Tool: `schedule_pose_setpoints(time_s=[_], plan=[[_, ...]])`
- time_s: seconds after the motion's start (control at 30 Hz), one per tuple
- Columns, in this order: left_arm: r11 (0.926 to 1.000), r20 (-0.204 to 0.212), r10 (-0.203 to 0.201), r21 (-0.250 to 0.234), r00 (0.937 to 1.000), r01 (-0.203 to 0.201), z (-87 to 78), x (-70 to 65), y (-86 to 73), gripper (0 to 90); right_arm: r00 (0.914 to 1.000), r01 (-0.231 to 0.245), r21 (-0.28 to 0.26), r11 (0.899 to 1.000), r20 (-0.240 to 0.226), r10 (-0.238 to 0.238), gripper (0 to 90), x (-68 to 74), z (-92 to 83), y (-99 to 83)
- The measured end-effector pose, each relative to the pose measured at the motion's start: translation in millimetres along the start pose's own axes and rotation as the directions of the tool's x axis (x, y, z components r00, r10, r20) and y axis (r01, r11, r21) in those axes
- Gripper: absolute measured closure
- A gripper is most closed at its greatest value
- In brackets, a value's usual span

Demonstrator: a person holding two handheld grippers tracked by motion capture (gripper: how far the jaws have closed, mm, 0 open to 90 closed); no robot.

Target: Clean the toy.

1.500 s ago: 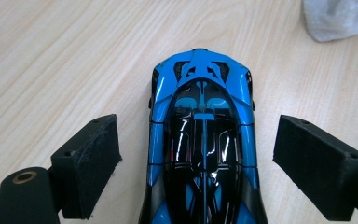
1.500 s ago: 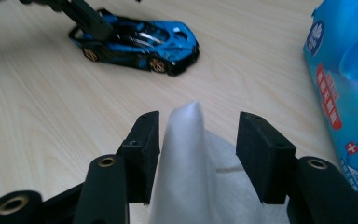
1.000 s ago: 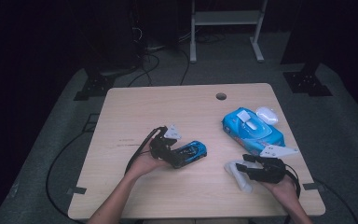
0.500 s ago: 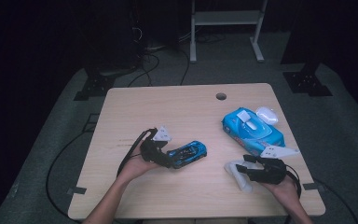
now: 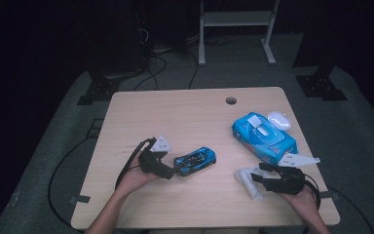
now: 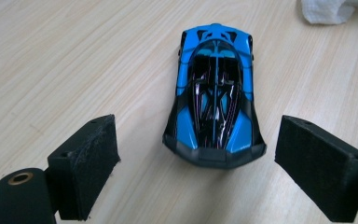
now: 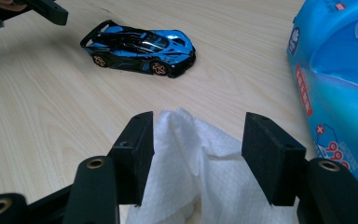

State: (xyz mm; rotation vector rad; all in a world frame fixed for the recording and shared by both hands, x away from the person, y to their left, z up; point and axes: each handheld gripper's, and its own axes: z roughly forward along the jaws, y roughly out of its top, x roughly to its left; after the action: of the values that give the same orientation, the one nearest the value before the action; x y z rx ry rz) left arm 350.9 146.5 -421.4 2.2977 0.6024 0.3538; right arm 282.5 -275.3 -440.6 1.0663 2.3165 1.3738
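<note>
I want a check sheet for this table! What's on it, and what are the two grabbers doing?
Surface: light wooden table, round hole near far edge.
Job's things: blue toy car on its wheels; white wipe lying crumpled.
Clutter: blue wipes pack, lid open.
Grippers: left gripper open, pads apart from the car's rear; right gripper with jaws just opening, wipe between them, left pad touching it.
Cables: black cable trails from left gripper.
Surroundings: dark room, grey floor, white frame behind.
</note>
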Motion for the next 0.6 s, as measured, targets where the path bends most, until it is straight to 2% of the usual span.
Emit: schedule_pose_setpoints(time_s=[0.3,0.6], plan=[[0.9997,0.000,-0.015,0.021,0.9999,0.015,-0.3,-2.7,-17.4,12.5,0.9999,-0.009,-0.003,1.000,0.008,0.009,40.5,-2.3,-6.1,-4.4],[0.9996,-0.002,-0.025,0.017,0.9997,0.025,-5.5,-3.1,-26.1,12.1,0.9999,-0.013,0.001,1.000,0.011,0.012,40.2,-3.6,-7.0,-7.9]])
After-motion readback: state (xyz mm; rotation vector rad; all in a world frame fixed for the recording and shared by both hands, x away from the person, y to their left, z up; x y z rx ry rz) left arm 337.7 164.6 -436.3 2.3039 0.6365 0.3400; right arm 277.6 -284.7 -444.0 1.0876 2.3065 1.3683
